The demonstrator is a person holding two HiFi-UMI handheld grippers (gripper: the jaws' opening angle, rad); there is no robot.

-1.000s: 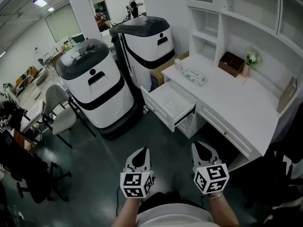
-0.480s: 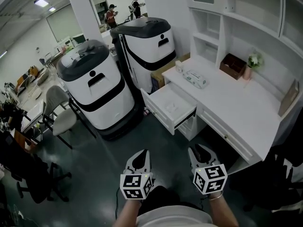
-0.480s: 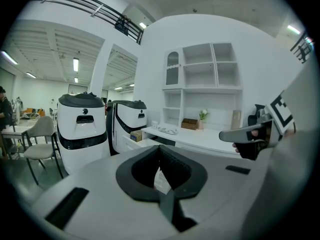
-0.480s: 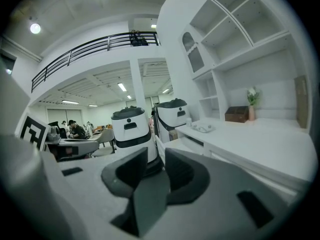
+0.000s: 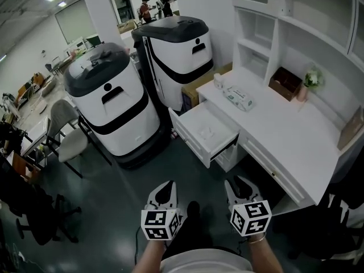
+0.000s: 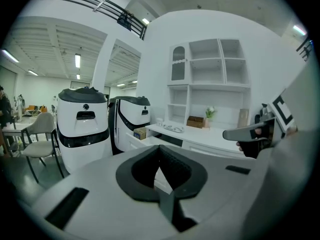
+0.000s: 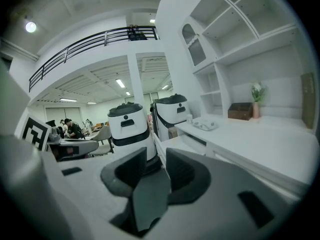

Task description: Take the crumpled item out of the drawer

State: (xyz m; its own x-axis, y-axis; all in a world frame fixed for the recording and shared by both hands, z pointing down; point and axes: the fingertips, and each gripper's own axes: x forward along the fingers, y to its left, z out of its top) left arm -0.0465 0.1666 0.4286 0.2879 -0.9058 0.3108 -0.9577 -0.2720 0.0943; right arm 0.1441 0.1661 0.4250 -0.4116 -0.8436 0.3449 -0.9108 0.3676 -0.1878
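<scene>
Crumpled item (image 5: 206, 132) in open drawer (image 5: 189, 143), right gripper (image 7: 156, 156) just opening — empty

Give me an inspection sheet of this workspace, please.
surface: white desk, mostly bare.
job's things: drawer open; crumpled item lying inside, untouched.
clutter: pack, brown box and flowers on the desk.
grippers: left claw shut, empty; right claw apart, jaws have just been opening, nothing between them; both short of the drawer.
cables: nothing seen.
surroundings: two white machines, chair, people at the back.
</scene>
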